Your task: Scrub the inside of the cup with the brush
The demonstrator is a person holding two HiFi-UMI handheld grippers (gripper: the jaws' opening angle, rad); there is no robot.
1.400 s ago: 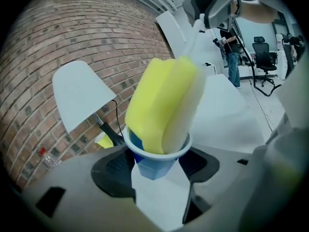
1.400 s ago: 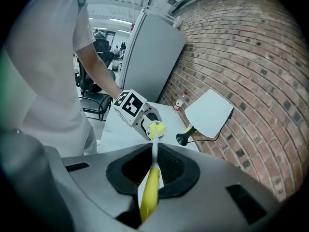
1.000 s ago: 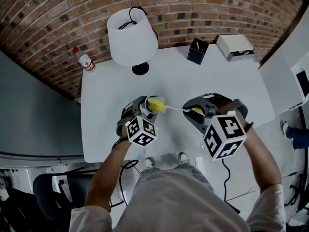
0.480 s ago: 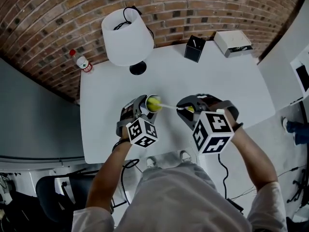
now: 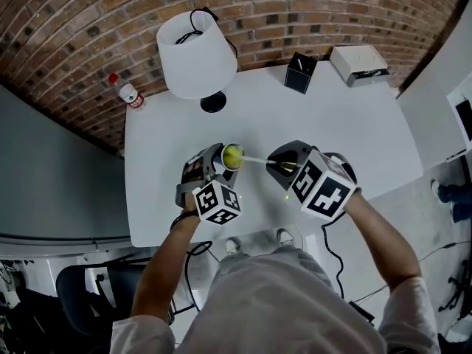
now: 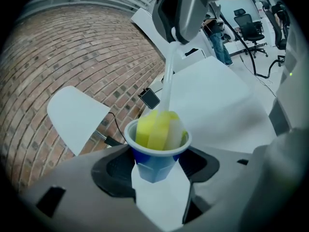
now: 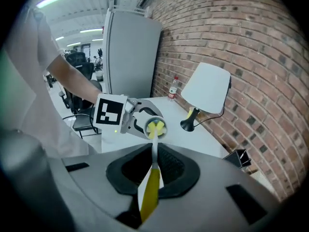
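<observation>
Forearms reach forward over the white desk (image 5: pixel 332 124), elbows bent, claws facing each other. Left claw (image 5: pixel 218 165) stands wide, pinching the blue cup (image 6: pixel 155 154) by its sides, mouth turned toward the right claw (image 5: pixel 280 165). That claw is pressed on the brush (image 7: pixel 149 192) handle, and the brush's yellow head sits inside the blue cup.

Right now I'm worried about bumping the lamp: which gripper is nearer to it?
Left. The left gripper, gripping the cup, sits just on the person's side of the lamp. The right gripper, holding the brush, is farther off, to the right.
</observation>
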